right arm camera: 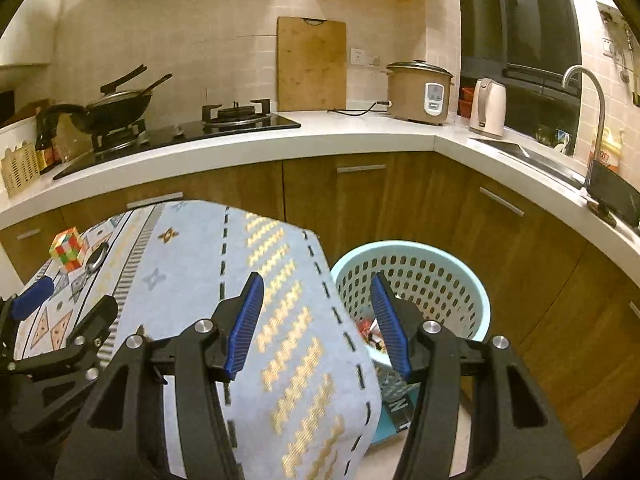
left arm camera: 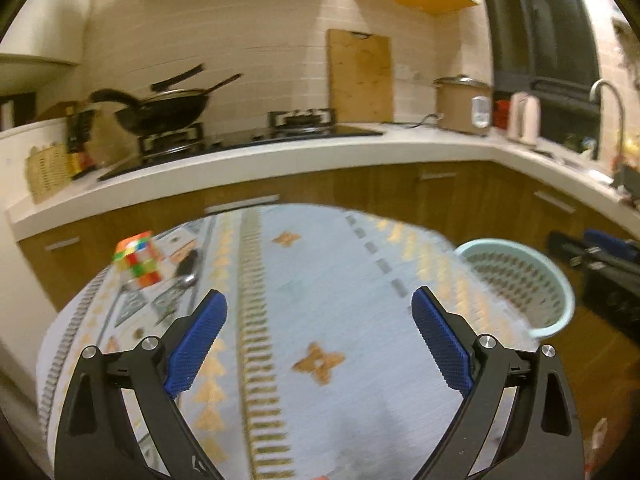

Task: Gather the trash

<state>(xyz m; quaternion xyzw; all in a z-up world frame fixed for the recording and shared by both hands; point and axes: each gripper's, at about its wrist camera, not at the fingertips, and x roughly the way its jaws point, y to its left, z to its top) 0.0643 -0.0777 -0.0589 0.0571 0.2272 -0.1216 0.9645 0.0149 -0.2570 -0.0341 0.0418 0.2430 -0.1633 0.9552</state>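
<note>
Both sets of jaws spread wide, nothing pinched in either. Left gripper hanging over the patterned blue tablecloth, right gripper out past the table's right edge, above the mint laundry-style trash basket sitting on the floor just beside the table, with some reddish wrappers in the bottom. Boxy thing with big white letters under the basket, too cut off to read. Far left on the cloth: a Rubik's cube next to a spoon. Beyond that, white L-shaped counter over wood cabinets, wok on the gas hob, cutting board leaning on tile, rice cooker, kettle, faucet far right.
</note>
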